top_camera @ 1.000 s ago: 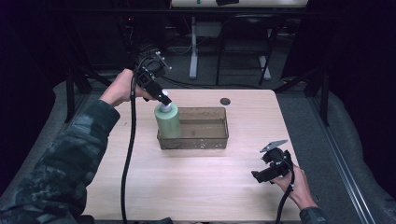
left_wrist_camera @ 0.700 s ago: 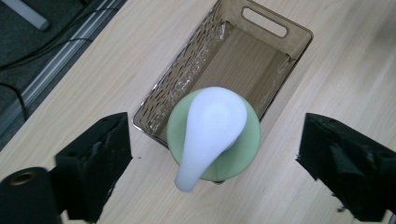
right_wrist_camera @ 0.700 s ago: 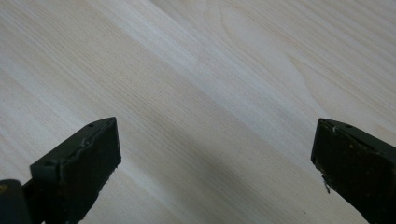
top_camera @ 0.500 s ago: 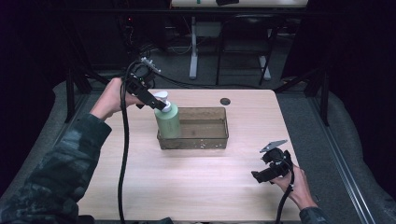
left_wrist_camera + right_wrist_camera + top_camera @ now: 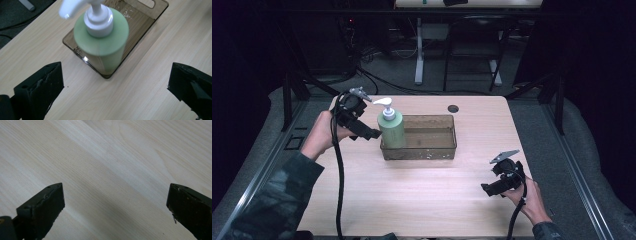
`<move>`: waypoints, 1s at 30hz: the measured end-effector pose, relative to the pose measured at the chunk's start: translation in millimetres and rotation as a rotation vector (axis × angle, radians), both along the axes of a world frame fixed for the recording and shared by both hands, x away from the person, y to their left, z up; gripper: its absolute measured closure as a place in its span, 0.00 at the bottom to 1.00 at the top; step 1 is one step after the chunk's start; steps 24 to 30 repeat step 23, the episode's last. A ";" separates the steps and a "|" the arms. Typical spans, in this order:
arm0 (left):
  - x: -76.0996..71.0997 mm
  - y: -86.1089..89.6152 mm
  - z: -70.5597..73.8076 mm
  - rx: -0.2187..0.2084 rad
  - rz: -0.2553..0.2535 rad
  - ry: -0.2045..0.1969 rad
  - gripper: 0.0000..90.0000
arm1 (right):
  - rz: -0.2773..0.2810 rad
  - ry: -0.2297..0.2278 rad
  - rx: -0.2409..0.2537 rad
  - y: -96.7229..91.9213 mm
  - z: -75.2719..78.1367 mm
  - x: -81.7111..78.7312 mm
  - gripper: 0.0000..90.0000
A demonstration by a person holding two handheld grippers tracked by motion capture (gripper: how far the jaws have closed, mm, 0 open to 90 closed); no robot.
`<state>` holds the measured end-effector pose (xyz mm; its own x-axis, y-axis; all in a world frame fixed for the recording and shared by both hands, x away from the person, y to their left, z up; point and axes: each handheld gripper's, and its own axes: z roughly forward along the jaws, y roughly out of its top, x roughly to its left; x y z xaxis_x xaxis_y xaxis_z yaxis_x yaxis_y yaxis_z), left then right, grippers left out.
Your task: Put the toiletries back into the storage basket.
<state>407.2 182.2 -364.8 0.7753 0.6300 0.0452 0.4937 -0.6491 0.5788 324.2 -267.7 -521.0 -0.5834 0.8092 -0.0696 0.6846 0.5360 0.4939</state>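
High view, left to right: the left gripper (image 5: 373, 134) has let go of the soap bottle (image 5: 391, 128) and drawn back toward the table's (image 5: 422, 200) left edge; its jaws have just been opening and now stand wide with nothing between them. The bottle stands upright in the left end of the tray (image 5: 432, 150), so the placing looks done. The bottle is smooth pale-green plastic, round, with a white pump (image 5: 97, 21); the tray is a smoky see-through rectangle. Near the table's right front corner, the right gripper (image 5: 486, 189) stayed put, jaws wide over bare pale wood.
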 end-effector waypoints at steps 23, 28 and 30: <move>-35.8 32.9 -86.7 -0.089 0.096 -0.009 0.00 | 0.013 -0.003 -0.014 -0.9 -6.1 0.4 0.00; -35.8 32.9 -86.7 -0.089 0.096 -0.009 0.00 | 0.013 -0.003 -0.014 -0.9 -6.1 0.4 0.00; -35.8 32.9 -86.7 -0.089 0.096 -0.009 0.00 | 0.013 -0.003 -0.014 -0.9 -6.1 0.4 0.00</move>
